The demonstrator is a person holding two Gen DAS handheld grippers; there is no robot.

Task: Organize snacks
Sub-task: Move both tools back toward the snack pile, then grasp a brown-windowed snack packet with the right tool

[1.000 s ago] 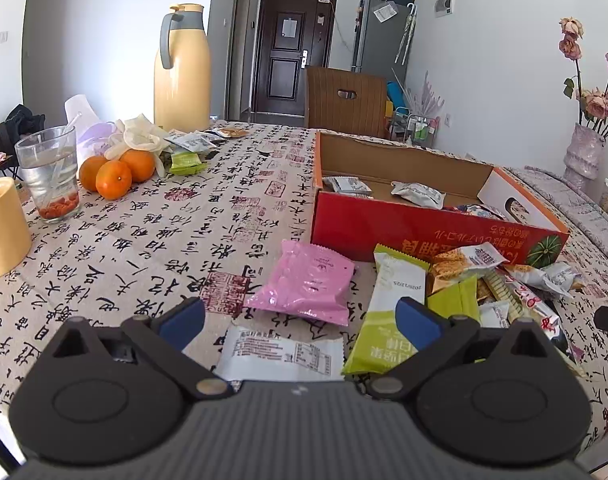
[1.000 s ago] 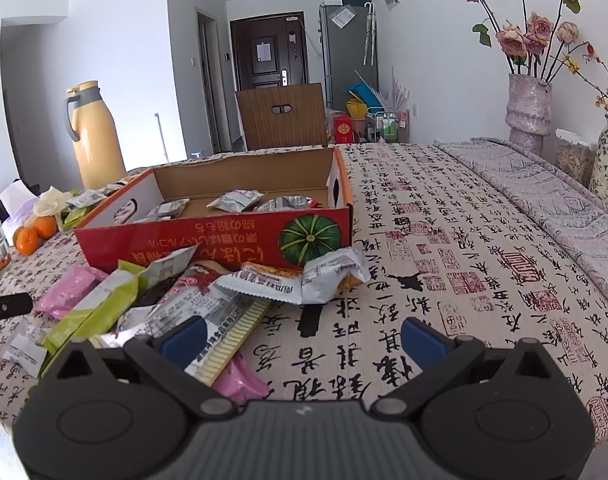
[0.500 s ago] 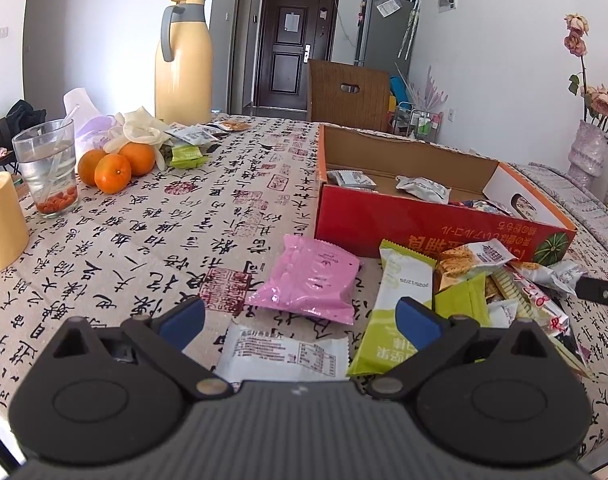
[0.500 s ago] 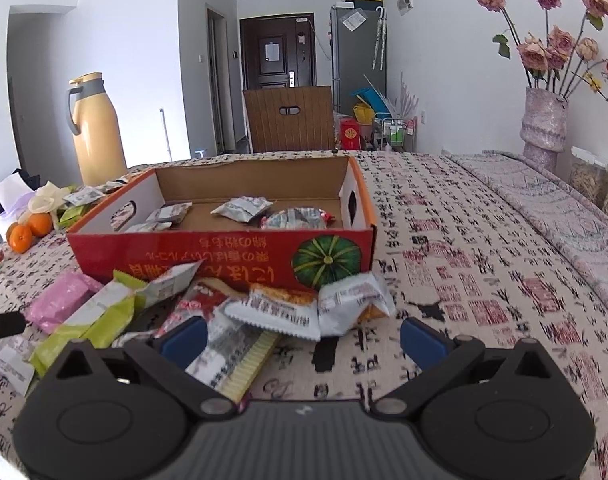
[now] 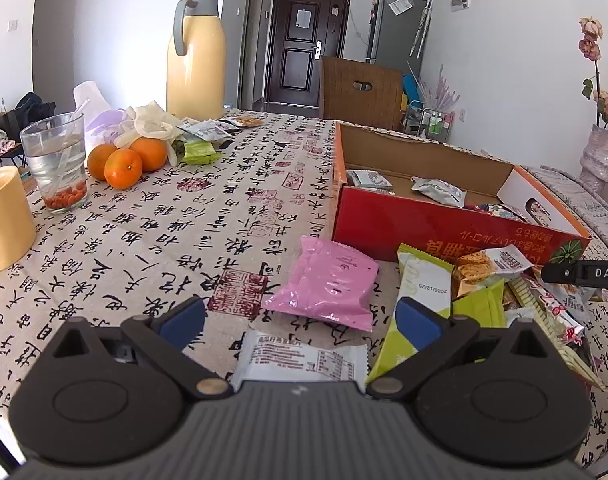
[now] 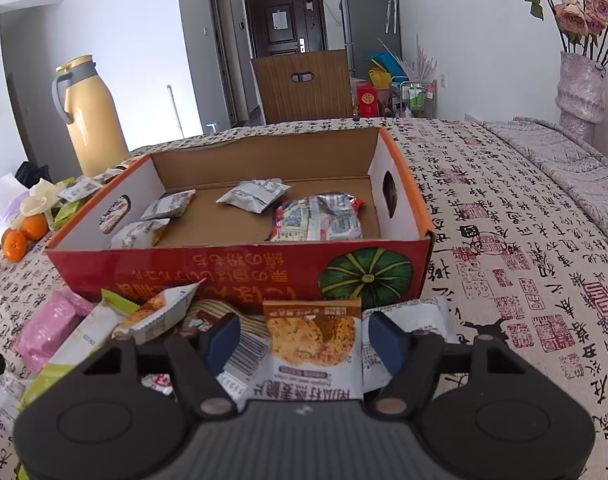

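A red cardboard box (image 6: 239, 276) with several snack packets inside stands on the patterned tablecloth; it also shows in the left wrist view (image 5: 444, 232). Loose packets lie in front of it. My right gripper (image 6: 304, 340) is low over the pile, its jaws part closed around an orange-and-white cracker packet (image 6: 314, 344) without clearly pinching it. My left gripper (image 5: 299, 318) is open and empty above a white packet (image 5: 304, 360), near a pink packet (image 5: 328, 284) and a green packet (image 5: 420, 304).
A yellow thermos (image 5: 195, 52), oranges (image 5: 123, 164), a glass (image 5: 57, 160) and a yellow cup (image 5: 3, 220) stand at the left. A vase of roses (image 6: 580, 84) is at the right. A chair (image 6: 304, 84) stands behind the table.
My right gripper has moved forward and down toward the box, and its jaws have narrowed around the cracker packet. My left gripper has shifted only slightly.
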